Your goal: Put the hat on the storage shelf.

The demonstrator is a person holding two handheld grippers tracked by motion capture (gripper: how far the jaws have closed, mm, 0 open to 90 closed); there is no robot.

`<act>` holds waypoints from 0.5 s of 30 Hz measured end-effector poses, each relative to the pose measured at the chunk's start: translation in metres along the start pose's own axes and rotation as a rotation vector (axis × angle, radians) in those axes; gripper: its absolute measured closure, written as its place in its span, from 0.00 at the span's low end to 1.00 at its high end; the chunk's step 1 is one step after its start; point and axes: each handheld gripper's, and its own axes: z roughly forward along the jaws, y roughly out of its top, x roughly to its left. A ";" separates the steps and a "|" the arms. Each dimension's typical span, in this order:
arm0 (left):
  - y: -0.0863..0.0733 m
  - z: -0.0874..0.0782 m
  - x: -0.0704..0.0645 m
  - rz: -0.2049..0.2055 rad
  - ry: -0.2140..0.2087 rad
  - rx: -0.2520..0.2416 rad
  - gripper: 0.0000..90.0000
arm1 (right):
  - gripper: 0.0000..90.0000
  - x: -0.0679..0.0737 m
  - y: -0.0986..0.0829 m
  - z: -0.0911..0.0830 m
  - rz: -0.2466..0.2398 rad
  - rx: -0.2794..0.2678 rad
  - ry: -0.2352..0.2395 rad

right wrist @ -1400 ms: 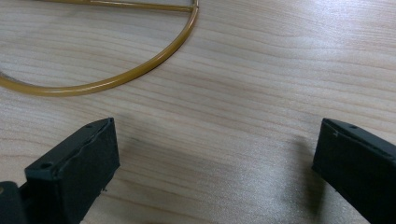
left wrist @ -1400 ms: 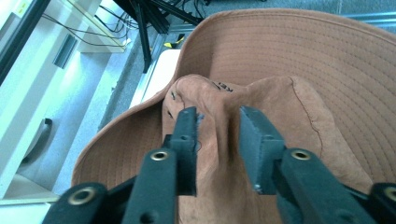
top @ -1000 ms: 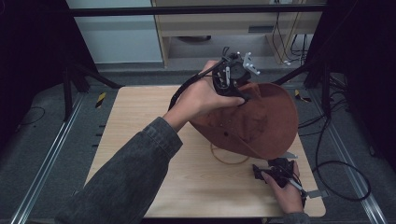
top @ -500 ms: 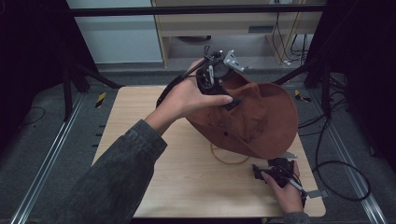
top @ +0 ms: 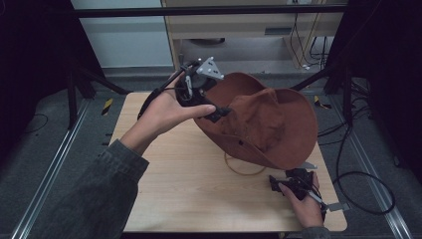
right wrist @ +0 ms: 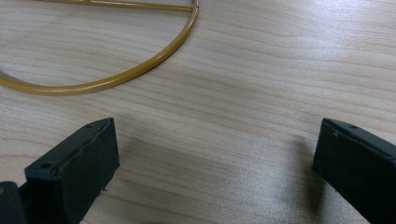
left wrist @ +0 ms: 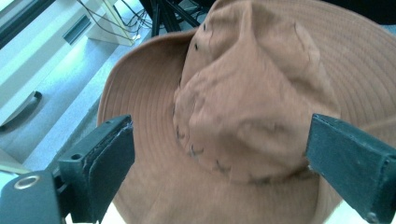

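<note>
Both tongs gape empty: your left tongs [top: 219, 113] face the hat [left wrist: 252, 93] dead ahead; right tongs [top: 284, 183] rest at the desk's [top: 174, 189] near-right corner.

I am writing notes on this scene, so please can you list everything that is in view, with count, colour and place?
hat: one, brown, wide brim, on the right half of the table, tilted up at its far side.
ring: one, yellow, thin, flat on the table by the hat's near edge, partly under it.
table: one, light wood, centre.
cabinet: one, beige, on the floor beyond the table.
cables: several, black, on the floor at right.
left gripper: one, black, open, at the hat's left brim.
right gripper: one, black, open, low on the table's near right.
</note>
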 end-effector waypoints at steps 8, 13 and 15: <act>-0.035 -0.015 0.002 -0.029 0.015 -0.002 0.08 | 0.00 0.000 0.000 0.000 0.000 -0.001 0.000; -0.057 -0.021 0.004 -0.057 0.025 -0.013 0.08 | 0.00 0.000 0.000 0.000 0.004 0.001 0.002; -0.066 -0.024 0.004 -0.063 0.029 -0.018 0.08 | 0.00 0.000 0.000 0.000 0.003 0.000 0.002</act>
